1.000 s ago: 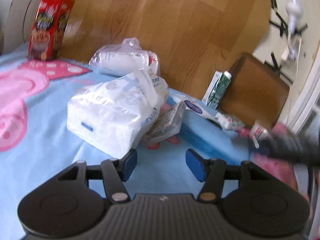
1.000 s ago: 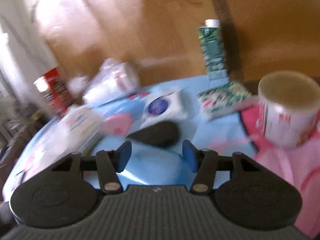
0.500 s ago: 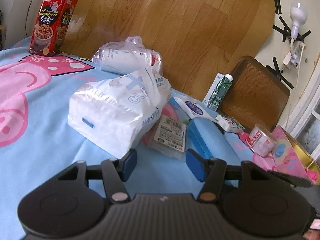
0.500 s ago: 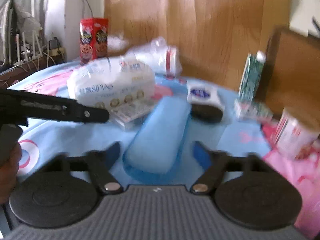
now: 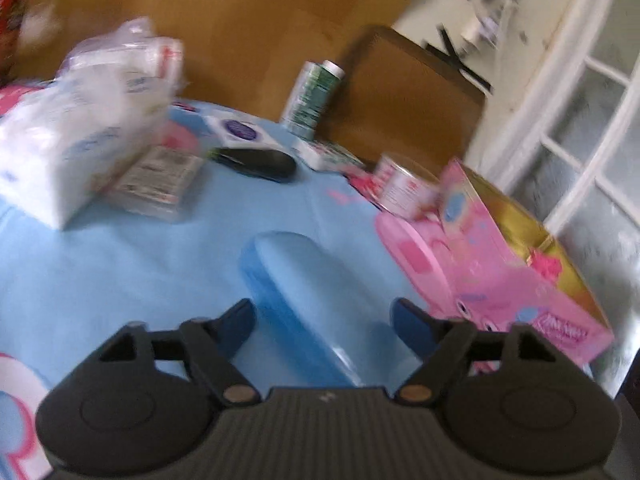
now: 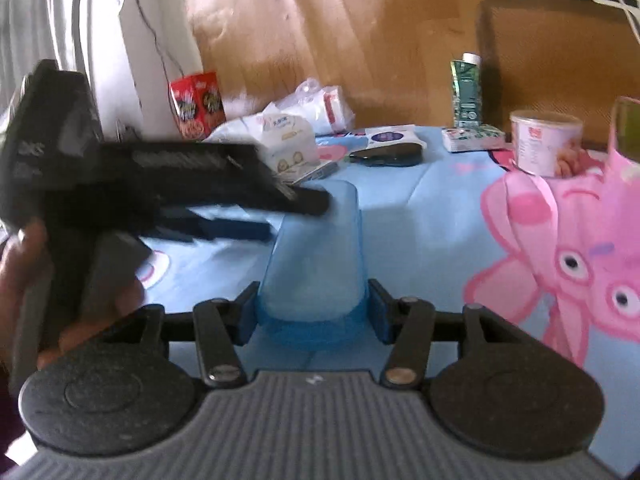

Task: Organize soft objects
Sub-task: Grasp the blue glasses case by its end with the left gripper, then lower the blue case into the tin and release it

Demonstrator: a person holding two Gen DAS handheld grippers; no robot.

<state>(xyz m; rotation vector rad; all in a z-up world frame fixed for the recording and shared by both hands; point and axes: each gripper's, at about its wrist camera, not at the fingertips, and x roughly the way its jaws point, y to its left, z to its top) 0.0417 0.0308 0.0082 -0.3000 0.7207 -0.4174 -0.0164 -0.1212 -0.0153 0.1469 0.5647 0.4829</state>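
Note:
A long blue case (image 5: pixel 308 296) lies on the blue cartoon tablecloth (image 5: pixel 120 264). My left gripper (image 5: pixel 324 320) straddles one end of it; its jaws are opening and the pads stand clear of the case's sides. In the right wrist view the same blue case (image 6: pixel 316 256) runs away from me, and my right gripper (image 6: pixel 312 314) is closing, its pads pressed on the near end. The left gripper (image 6: pixel 296 218), held by a hand (image 6: pixel 24 264), reaches over the case's far end. White tissue packs (image 5: pixel 68 148) and a bagged pack (image 5: pixel 128 52) lie at the far left.
Beyond the case lie a black case (image 5: pixel 256 162), a wipes pack (image 5: pixel 240 132), a green carton (image 5: pixel 312 96) and a can (image 5: pixel 404 188). A pink gift bag (image 5: pixel 500 272) with a gold inside lies at the right. A red box (image 6: pixel 196 104) stands far back. A brown chair (image 5: pixel 404 92) is behind the table.
My left gripper swung right, away from the tissue packs, to over the blue case, and its jaws widened. My right gripper came up to the case's near end and its jaws narrowed onto it.

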